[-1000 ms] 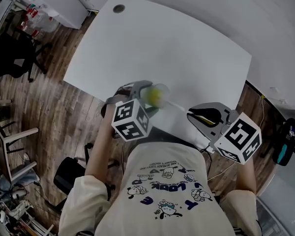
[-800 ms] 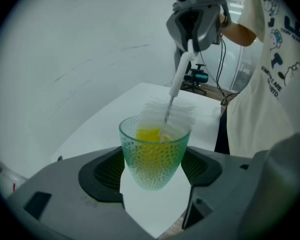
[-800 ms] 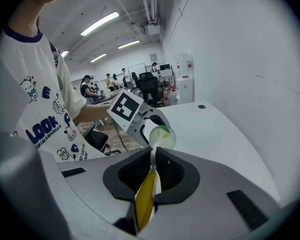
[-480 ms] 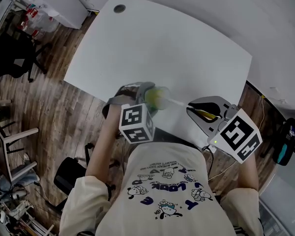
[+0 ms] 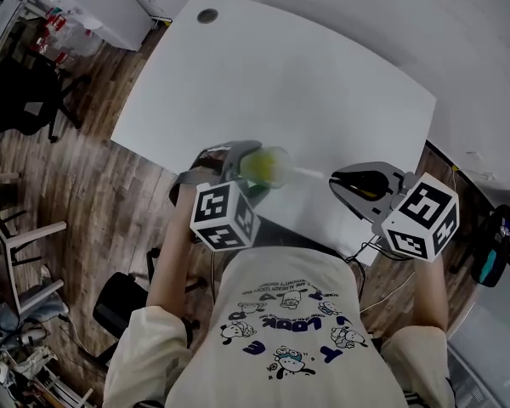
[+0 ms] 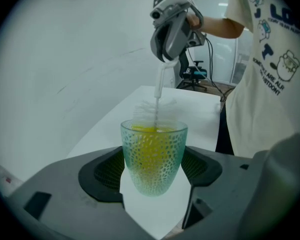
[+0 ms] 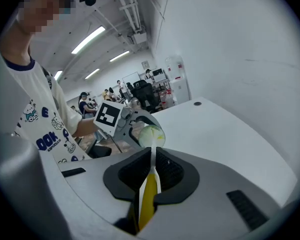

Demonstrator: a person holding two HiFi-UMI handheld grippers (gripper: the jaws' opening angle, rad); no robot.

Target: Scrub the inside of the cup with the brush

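Over the near edge of the white table (image 5: 306, 83), our left gripper (image 5: 255, 166) squeezes the green cup (image 6: 154, 156) between its jaws. The brush (image 6: 157, 96) dips into the cup's mouth, bristles showing above the rim. Our right gripper (image 7: 151, 176) pinches its yellow handle.

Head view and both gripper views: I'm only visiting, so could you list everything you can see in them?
Translucent blue-green dimpled cup: one, between the left gripper's jaws.
Bottle brush with white bristles and yellow handle: one, head in the cup with some bristles above the rim.
White table: one, in front of the person.
Round grey hole cover: one, far table corner.
Black office chair: at least one, far left.
Brown wooden floor: around the table.
White printed T-shirt: one, on the person.
Left gripper: grey, shut on the cup.
Right gripper: grey, shut on the brush handle.
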